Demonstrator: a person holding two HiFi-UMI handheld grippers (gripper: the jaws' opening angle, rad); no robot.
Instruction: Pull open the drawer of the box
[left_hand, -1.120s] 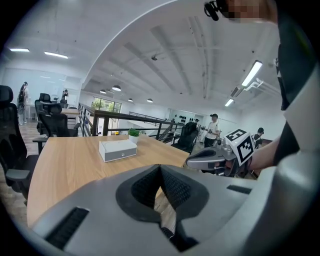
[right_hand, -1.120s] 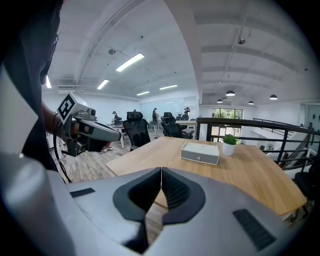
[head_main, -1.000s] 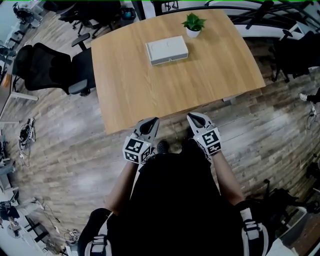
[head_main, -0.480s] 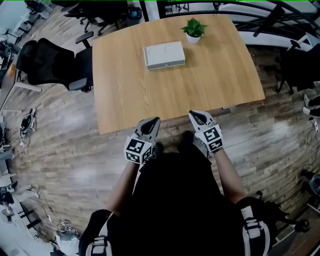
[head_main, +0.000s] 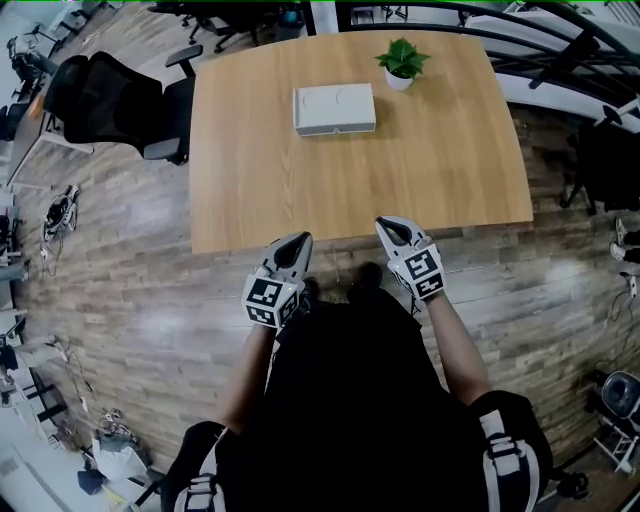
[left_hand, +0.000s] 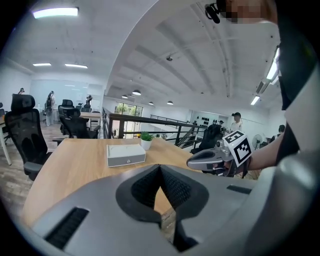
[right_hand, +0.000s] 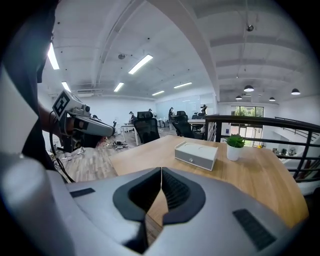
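A flat white box (head_main: 334, 108) with a small knob on its drawer front lies at the far side of the wooden table (head_main: 300, 190); the drawer looks closed. The same box (left_hand: 126, 154) shows in the left gripper view, and the box (right_hand: 196, 154) in the right gripper view. My left gripper (head_main: 299, 244) hovers at the table's near edge, jaws shut on nothing. My right gripper (head_main: 389, 228) is beside it at the same edge, also shut and empty. Both are far from the box.
A small potted plant (head_main: 402, 62) stands right of the box. Black office chairs (head_main: 110, 105) are left of the table. A dark railing (head_main: 560, 50) runs behind and to the right. Wood flooring surrounds the table.
The view has shifted slightly as I stand nearer the table edge. Both grippers stay shut at the near edge, the left a little lower.
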